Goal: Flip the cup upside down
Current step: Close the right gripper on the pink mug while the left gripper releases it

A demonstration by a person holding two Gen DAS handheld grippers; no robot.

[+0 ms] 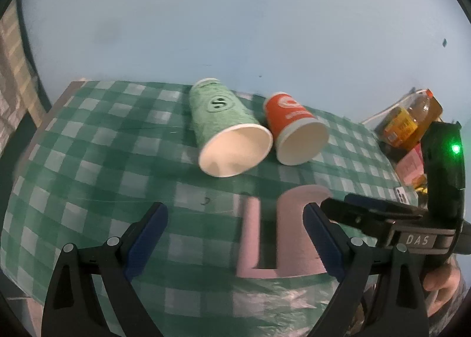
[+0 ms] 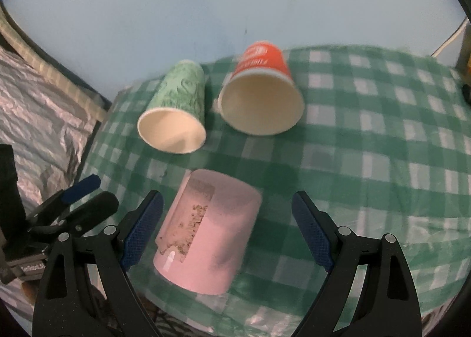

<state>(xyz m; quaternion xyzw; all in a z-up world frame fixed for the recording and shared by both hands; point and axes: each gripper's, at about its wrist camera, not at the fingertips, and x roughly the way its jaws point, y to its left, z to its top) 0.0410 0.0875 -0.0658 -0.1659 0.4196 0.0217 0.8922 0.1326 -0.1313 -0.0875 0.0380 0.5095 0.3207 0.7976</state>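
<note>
Both claws gaping, empty: right claw (image 2: 226, 228) astride pink cup (image 2: 206, 234) at lower centre; left claw (image 1: 235, 240) alongside. Risk: off-centre squeeze skidding it off counter (image 2: 382, 160) edge.

Lying on its side on the green checked surface (image 2: 368, 137), a pink cup (image 2: 209, 231), between the wide-open right tongs (image 2: 226, 234), touching neither blue pad. Resting farther back, mouths toward the camera, a green paper cup (image 2: 176, 101) and an orange paper cup (image 2: 262, 93). Showing at lower left, the left tongs (image 2: 85, 198).
</note>
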